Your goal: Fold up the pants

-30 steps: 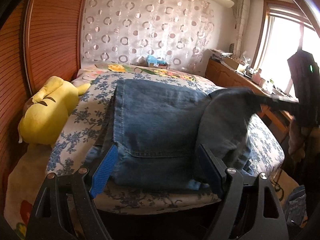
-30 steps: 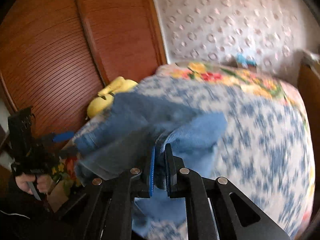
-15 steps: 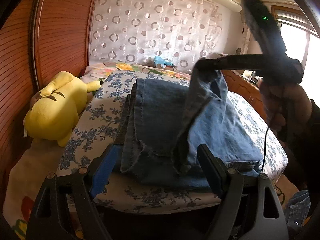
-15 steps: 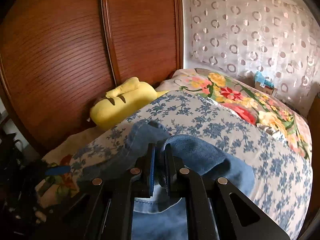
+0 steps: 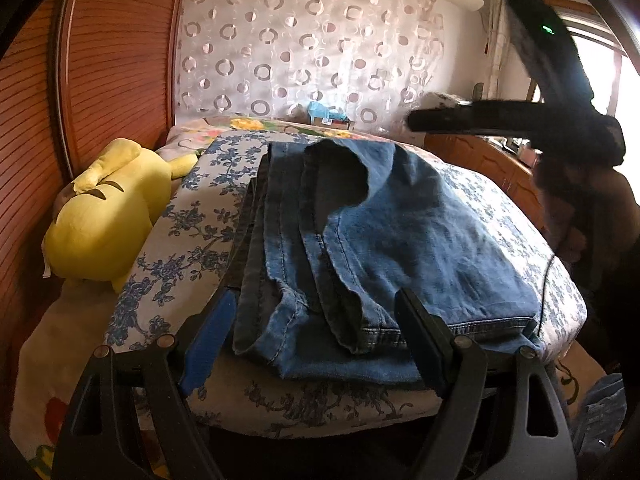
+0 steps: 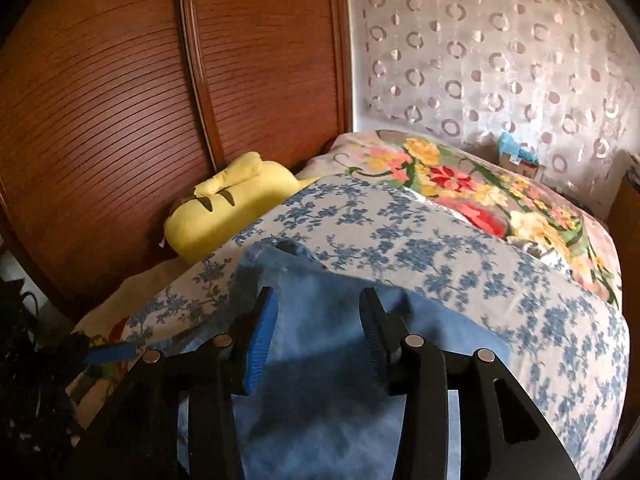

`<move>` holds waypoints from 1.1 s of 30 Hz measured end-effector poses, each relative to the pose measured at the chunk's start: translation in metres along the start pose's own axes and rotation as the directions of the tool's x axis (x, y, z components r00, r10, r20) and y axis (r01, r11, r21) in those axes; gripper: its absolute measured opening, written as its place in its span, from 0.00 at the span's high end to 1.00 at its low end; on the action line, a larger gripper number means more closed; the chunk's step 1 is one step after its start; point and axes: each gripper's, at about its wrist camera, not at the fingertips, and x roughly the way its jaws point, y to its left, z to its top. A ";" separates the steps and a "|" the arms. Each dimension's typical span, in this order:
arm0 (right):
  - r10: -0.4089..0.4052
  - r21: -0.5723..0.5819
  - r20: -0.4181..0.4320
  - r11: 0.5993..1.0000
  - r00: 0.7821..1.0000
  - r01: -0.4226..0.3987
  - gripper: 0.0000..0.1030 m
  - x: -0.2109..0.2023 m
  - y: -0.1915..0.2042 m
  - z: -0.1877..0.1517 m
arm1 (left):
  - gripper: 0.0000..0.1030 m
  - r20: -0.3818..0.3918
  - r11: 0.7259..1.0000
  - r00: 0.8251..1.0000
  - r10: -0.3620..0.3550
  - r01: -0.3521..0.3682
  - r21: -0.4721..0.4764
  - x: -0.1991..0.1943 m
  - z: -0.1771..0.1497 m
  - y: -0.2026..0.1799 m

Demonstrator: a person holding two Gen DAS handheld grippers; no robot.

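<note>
A yellow plush toy (image 5: 106, 216) is seen at the left of the left wrist view, beside the wooden wardrobe (image 5: 112, 60), and the folded jeans (image 5: 384, 236) are laid across the middle of the frame on the blue-flowered cover (image 5: 180, 240) of the bed. The left gripper (image 5: 312, 344) is held wide open at the bottom centre, nothing gripped, its fingers either side of the jeans' near hem. At the upper right the right gripper (image 6: 318, 336) is held above the jeans; its jaws have just been opening and are seen parted, with nothing clamped.
</note>
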 end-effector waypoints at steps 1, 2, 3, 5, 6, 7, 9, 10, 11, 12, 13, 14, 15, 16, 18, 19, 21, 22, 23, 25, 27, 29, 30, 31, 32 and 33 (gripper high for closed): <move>-0.008 0.007 0.001 1.000 1.000 0.008 0.57 -0.007 -0.003 -0.005 | 0.20 0.004 1.000 1.000 -0.009 0.009 0.006 0.001 0.000 -0.002; -0.016 0.013 0.002 1.000 1.000 0.016 0.57 -0.014 -0.007 -0.011 | 0.21 0.008 1.000 1.000 -0.014 0.014 0.013 0.001 0.000 -0.005; -0.024 0.019 0.007 1.000 1.000 0.024 0.57 -0.020 -0.010 -0.017 | 0.25 0.011 1.000 1.000 -0.016 0.016 0.019 0.002 -0.001 -0.007; -0.042 0.030 0.009 0.999 0.999 0.042 0.57 -0.031 -0.016 -0.033 | 0.30 0.008 0.999 1.000 -0.029 0.029 0.033 0.004 -0.002 -0.012; -0.049 0.034 0.004 0.998 0.999 0.049 0.57 -0.035 -0.020 -0.041 | 0.36 0.007 0.999 0.999 -0.034 0.034 0.037 0.004 -0.002 -0.014; -0.054 0.038 -0.002 0.998 0.999 0.054 0.57 -0.040 -0.022 -0.048 | 0.40 0.005 0.998 0.999 -0.041 0.040 0.042 0.006 -0.002 -0.016; -0.072 0.042 -0.010 0.996 0.997 0.073 0.57 -0.048 -0.027 -0.063 | 0.53 -0.008 0.997 0.998 -0.056 0.056 0.056 0.009 -0.002 -0.021; -0.085 0.040 -0.019 0.996 0.996 0.085 0.56 -0.050 -0.029 -0.071 | 0.54 -0.011 0.996 0.998 -0.062 0.063 0.063 0.010 -0.003 -0.024; -0.093 0.040 -0.025 0.995 0.995 0.094 0.52 -0.051 -0.031 -0.077 | 0.55 -0.016 0.995 0.998 -0.063 0.064 0.071 0.011 -0.003 -0.026; -0.106 0.043 -0.030 0.993 0.994 0.107 0.50 -0.052 -0.032 -0.085 | 0.55 -0.018 0.995 0.998 -0.062 0.063 0.078 0.012 -0.004 -0.028; -0.115 0.049 -0.032 0.992 0.993 0.117 0.47 -0.053 -0.035 -0.091 | 0.56 -0.021 0.994 0.998 -0.059 0.061 0.088 0.013 -0.004 -0.030; -0.124 0.057 -0.035 0.990 0.992 0.126 0.46 -0.053 -0.038 -0.099 | 0.56 -0.028 0.994 0.998 -0.052 0.054 0.097 0.015 -0.005 -0.032; -0.130 0.065 -0.040 0.989 0.991 0.133 0.46 -0.051 -0.040 -0.105 | 0.56 -0.034 0.994 0.998 -0.043 0.046 0.101 0.017 -0.005 -0.033; -0.133 0.077 -0.048 0.988 0.990 0.136 0.46 -0.049 -0.043 -0.111 | 0.56 -0.042 0.994 0.999 -0.035 0.039 0.103 0.019 -0.006 -0.033; -0.135 0.103 -0.062 0.985 0.989 0.141 0.46 -0.044 -0.048 -0.120 | 0.56 -0.056 0.995 0.998 -0.022 0.028 0.100 0.024 -0.007 -0.032; -0.142 0.107 -0.067 0.983 0.988 0.149 0.46 -0.041 -0.049 -0.124 | 0.56 -0.061 0.995 0.998 -0.021 0.027 0.101 0.026 -0.007 -0.031; -0.161 0.111 -0.078 0.979 0.984 0.169 0.46 -0.035 -0.049 -0.131 | 0.73 -0.068 0.994 0.997 -0.020 0.027 0.109 0.029 -0.009 -0.032; -0.158 0.120 -0.078 0.979 0.984 0.166 0.46 -0.034 -0.049 -0.133 | 0.78 -0.071 0.994 0.997 -0.022 0.030 0.109 0.029 -0.010 -0.032; -0.149 0.134 -0.076 0.978 0.986 0.158 0.46 -0.034 -0.049 -0.136 | 0.87 -0.073 0.993 0.997 -0.027 0.035 0.110 0.029 -0.010 -0.032; -0.143 0.152 -0.070 0.977 0.987 0.152 0.46 -0.036 -0.051 -0.138 | 0.89 -0.059 0.993 0.998 -0.024 0.031 0.116 0.025 -0.010 -0.033; -0.147 0.158 -0.067 0.975 0.987 0.156 0.46 -0.039 -0.050 -0.142 | 0.93 -0.024 0.993 0.999 -0.043 0.045 0.107 0.011 -0.006 -0.032; -0.146 0.166 -0.068 0.974 0.987 0.156 0.46 -0.044 -0.048 -0.146 | 0.94 0.020 0.995 0.998 -0.057 0.056 0.085 -0.009 0.000 -0.026; -0.141 0.173 -0.065 0.973 0.988 0.150 0.46 -0.048 -0.048 -0.148 | 0.94 0.029 0.995 0.998 -0.053 0.050 0.080 -0.014 0.000 -0.025; -0.133 0.181 -0.063 0.973 0.989 0.142 0.46 -0.052 -0.050 -0.150 | 0.94 0.034 0.996 0.998 -0.044 0.041 0.077 -0.019 0.002 -0.022; -0.127 0.186 -0.061 0.973 0.990 0.136 0.46 -0.055 -0.052 -0.151 | 0.94 0.030 0.996 0.999 -0.038 0.035 0.077 -0.023 0.002 -0.018; -0.127 0.190 -0.059 0.972 0.990 0.136 0.46 -0.059 -0.051 -0.152 | 0.94 0.027 0.997 0.999 -0.031 0.029 0.077 -0.022 0.002 -0.016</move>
